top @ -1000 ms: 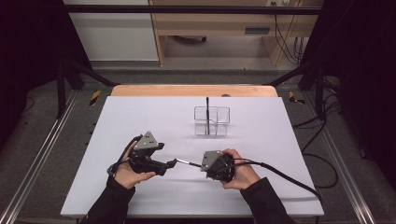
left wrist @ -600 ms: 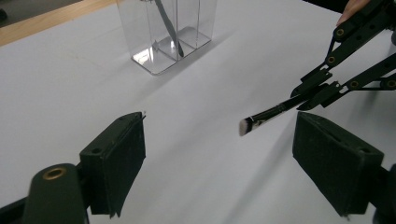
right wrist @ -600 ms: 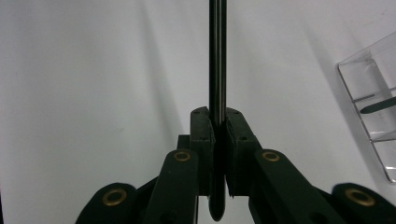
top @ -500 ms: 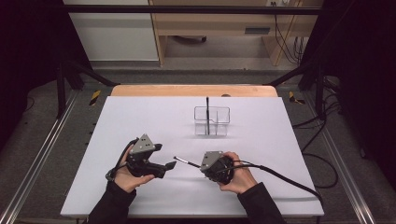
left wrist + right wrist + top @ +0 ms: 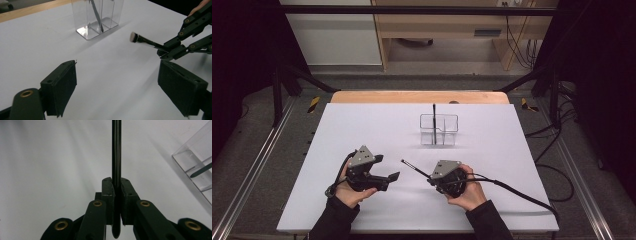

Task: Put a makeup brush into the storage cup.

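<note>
slim black brush (image 5: 414, 168), raised, angled, pinched at its handle end

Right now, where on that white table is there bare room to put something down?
Bare: the left half beside the clear organizer, and the right strip past it. Crowded: the near middle, where the left gripper and the right gripper, holding a brush, meet.

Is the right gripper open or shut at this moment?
Shut. In the right gripper view its fingers press on the thin black brush from both sides, and the right gripper carries it above the table.
</note>
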A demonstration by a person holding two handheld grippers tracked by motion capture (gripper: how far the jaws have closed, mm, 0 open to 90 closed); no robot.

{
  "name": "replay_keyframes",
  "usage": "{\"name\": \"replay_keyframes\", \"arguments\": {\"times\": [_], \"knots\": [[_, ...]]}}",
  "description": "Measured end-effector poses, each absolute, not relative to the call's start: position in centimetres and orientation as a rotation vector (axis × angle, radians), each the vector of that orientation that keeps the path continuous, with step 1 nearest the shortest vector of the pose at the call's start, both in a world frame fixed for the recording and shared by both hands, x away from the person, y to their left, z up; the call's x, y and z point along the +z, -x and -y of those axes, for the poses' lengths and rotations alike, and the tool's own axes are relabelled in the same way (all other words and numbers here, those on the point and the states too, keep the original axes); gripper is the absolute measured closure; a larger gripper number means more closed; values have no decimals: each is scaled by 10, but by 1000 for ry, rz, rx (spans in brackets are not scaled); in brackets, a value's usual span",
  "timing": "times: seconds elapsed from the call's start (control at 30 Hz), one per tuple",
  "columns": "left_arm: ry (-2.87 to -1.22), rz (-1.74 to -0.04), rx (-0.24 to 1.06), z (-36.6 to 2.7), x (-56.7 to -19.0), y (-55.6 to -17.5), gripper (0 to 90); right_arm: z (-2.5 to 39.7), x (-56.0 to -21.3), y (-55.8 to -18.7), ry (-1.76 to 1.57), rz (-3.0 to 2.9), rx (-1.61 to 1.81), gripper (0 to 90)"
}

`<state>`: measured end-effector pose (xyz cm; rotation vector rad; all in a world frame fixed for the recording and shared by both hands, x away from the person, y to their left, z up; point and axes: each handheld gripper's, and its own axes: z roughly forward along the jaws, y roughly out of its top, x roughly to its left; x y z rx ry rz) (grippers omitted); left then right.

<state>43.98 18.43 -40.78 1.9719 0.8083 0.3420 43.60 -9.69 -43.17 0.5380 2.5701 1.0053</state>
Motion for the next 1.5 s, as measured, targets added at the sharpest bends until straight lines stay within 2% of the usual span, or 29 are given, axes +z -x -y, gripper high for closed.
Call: {"name": "replay_keyframes", "arguments": {"times": [1.5], "knots": [[-1703,-858,268,-164,-416,-440,192,91,-442,-437,-752,-2423,1297,842]]}}
